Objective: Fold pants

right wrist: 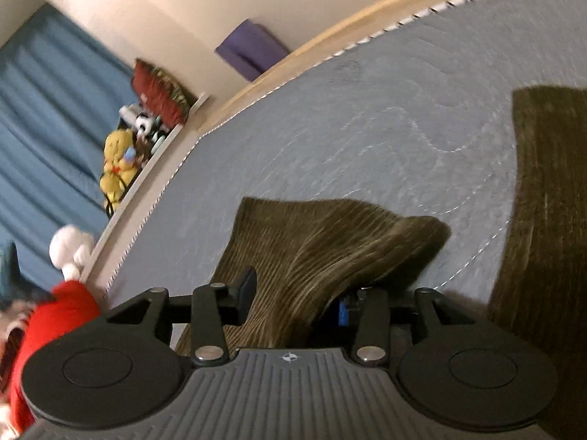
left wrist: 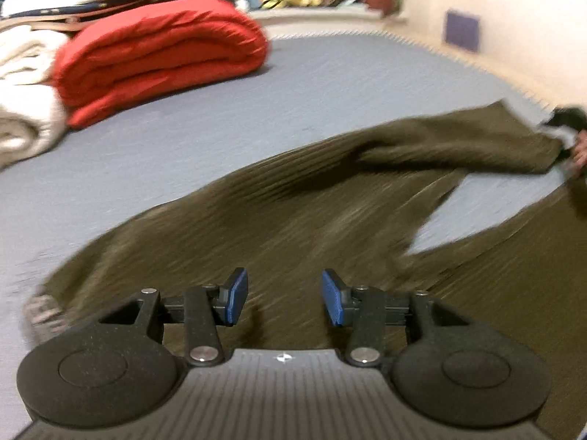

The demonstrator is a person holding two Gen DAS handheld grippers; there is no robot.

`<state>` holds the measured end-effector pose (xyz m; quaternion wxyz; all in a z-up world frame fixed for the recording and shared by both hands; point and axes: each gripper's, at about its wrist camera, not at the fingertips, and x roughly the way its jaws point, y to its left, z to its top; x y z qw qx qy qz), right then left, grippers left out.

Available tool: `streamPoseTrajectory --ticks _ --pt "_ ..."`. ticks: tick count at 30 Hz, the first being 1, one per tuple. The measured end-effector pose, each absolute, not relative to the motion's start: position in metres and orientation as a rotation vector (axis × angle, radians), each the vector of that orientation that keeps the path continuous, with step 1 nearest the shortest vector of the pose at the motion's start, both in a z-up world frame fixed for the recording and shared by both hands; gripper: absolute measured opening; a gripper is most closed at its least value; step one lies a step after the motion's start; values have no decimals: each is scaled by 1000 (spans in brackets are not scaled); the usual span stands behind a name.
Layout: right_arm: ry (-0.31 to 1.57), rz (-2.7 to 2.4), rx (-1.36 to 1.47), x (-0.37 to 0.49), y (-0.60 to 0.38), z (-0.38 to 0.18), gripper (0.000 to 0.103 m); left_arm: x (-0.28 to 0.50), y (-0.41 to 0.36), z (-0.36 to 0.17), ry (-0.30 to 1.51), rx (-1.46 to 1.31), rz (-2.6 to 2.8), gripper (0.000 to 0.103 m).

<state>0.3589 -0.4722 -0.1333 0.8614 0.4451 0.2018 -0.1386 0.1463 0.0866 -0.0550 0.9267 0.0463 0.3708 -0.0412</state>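
Observation:
Olive-brown ribbed pants lie spread on a grey-blue bed cover, waist end near me, legs running to the right. My left gripper is open and empty just above the waist part. In the right wrist view, one leg's hem is bunched between the fingers of my right gripper, whose jaws stand wide apart around the cloth. The other leg lies flat at the right. The right gripper also shows at the far right of the left wrist view, at the leg's end.
A folded red blanket and a cream blanket lie at the bed's far left. Stuffed toys sit on a shelf by a blue curtain. A cream wall borders the bed's far edge.

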Motion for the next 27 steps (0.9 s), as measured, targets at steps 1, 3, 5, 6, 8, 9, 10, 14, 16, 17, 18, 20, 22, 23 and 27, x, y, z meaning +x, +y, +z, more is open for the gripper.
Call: streamPoseTrajectory --ticks 1,3,5,6,8,9,10,14,16,17,18,20,22,23,27 --pt "424 -293 933 356 -479 -137 44 150 79 -57 741 82 -119 49" --pt "427 -298 914 354 -485 -140 44 159 63 -62 709 83 -163 49" --pt "425 -289 902 348 -487 -141 44 170 46 -68 692 88 -200 53" --pt "422 -290 896 348 -488 -140 44 176 39 -71 695 91 -216 55" --pt "417 -295 879 342 -491 -138 44 186 26 -80 714 128 -218 57" --pt "419 -299 871 341 -492 -137 44 191 19 -87 736 171 -204 57" --pt "424 -305 860 340 -493 -137 39 196 15 -93 759 202 -203 44" --pt "453 -312 805 349 -493 -134 10 196 21 -93 749 241 -239 8" --pt "399 -287 791 351 -494 -113 7 195 42 -72 716 174 -232 7" --pt "331 -253 787 347 -494 -97 7 193 51 -64 714 148 -260 7" --pt "253 -214 753 341 -492 -78 7 189 58 -59 723 158 -323 7" --pt "141 -208 616 328 -484 -52 7 177 58 -62 755 249 -451 7" --pt "232 -300 586 332 -490 -65 7 165 56 -77 821 328 -547 8" --pt "364 -377 576 339 -497 -82 7 163 55 -81 846 330 -570 8" --pt "609 -524 686 337 -527 -131 10 163 69 -69 843 205 -558 23"
